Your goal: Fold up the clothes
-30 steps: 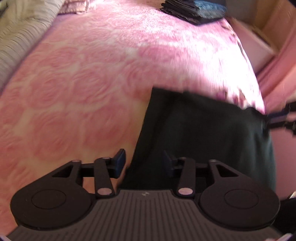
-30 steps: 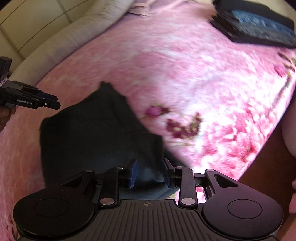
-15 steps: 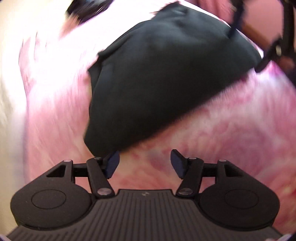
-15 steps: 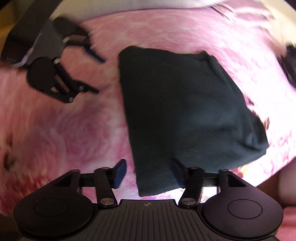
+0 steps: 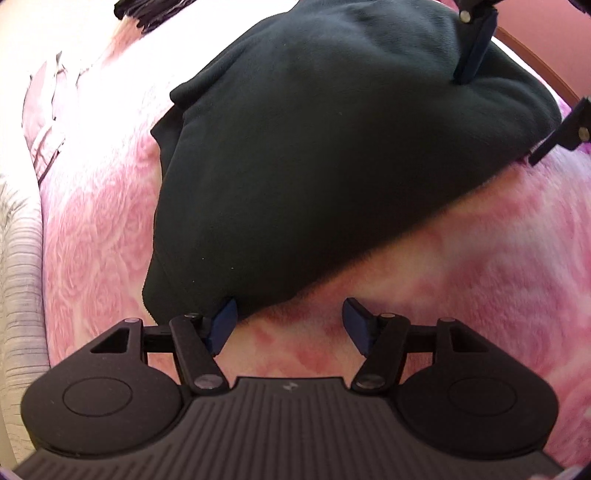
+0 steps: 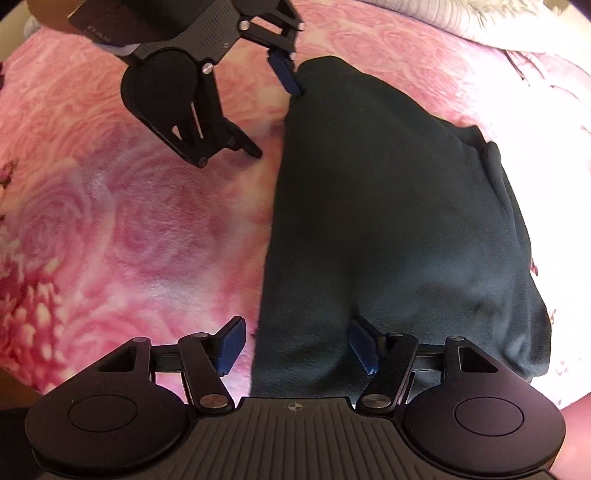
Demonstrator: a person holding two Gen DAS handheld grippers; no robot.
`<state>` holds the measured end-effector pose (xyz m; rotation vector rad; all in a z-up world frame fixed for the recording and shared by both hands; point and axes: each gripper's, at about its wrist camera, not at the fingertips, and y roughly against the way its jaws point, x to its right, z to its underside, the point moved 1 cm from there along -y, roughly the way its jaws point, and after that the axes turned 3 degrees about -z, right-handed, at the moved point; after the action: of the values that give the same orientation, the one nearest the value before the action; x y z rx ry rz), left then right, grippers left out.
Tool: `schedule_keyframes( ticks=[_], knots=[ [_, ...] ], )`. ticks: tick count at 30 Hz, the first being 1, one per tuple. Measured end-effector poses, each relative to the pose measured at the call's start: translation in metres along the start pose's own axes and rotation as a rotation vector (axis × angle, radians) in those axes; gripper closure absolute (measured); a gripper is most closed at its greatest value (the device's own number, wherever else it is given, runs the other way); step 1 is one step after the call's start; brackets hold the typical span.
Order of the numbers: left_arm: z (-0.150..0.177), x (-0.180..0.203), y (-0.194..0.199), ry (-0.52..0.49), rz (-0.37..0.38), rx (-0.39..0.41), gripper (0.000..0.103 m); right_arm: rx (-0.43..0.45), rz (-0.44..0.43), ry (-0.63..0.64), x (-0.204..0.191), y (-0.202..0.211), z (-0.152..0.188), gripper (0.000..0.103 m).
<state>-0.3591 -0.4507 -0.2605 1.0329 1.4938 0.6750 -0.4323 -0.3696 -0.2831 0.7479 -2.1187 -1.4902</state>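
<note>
A folded dark green garment (image 5: 325, 147) lies on the pink rose-patterned bedspread (image 5: 480, 266); it also shows in the right wrist view (image 6: 388, 206). My left gripper (image 5: 290, 325) is open and empty, its left pad at the garment's near corner. My right gripper (image 6: 299, 343) is open, its jaws straddling the garment's near edge. Each gripper shows in the other's view: the right one (image 5: 517, 88) at the garment's far end, the left one (image 6: 273, 107) at its far corner.
A stack of dark folded clothes (image 5: 147, 11) lies at the far left of the bed. A grey striped pillow (image 5: 18, 295) lies along the left edge. The bed's wooden frame (image 5: 535, 62) shows at the far right.
Both grippers have swung round over the bed to opposite ends of the garment and come lower. The garment, partly under them a second ago, now lies folded between them.
</note>
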Motion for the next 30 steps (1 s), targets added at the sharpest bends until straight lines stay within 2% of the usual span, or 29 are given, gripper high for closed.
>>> schedule_keyframes(
  ticks=[9,21,23,24,25,27,30],
  knots=[
    [-0.003,0.001,-0.001,-0.017,-0.007,-0.033,0.042,0.018,-0.025,-0.009,0.006,0.007,0.008,0.037],
    [-0.002,0.019,0.007,-0.129,-0.075,0.014,0.040,-0.016,0.120,0.173,-0.022,-0.008,0.011,0.035],
    [-0.002,0.023,0.011,-0.166,-0.090,0.039,0.040,-0.016,0.124,0.191,-0.020,-0.008,0.013,0.041],
    [-0.002,0.026,0.013,-0.194,-0.099,0.054,0.039,-0.012,0.123,0.196,-0.019,-0.005,0.014,0.052],
    [-0.001,0.030,0.014,-0.226,-0.109,0.069,0.039,-0.007,0.119,0.201,-0.017,-0.001,0.016,0.068],
    [0.001,0.039,0.016,-0.302,-0.134,0.093,0.038,0.006,0.102,0.197,-0.011,0.008,0.018,0.078],
    [0.002,0.051,0.016,-0.410,-0.182,0.130,0.033,0.043,0.080,0.155,0.003,0.034,0.023,0.082]
  ],
)
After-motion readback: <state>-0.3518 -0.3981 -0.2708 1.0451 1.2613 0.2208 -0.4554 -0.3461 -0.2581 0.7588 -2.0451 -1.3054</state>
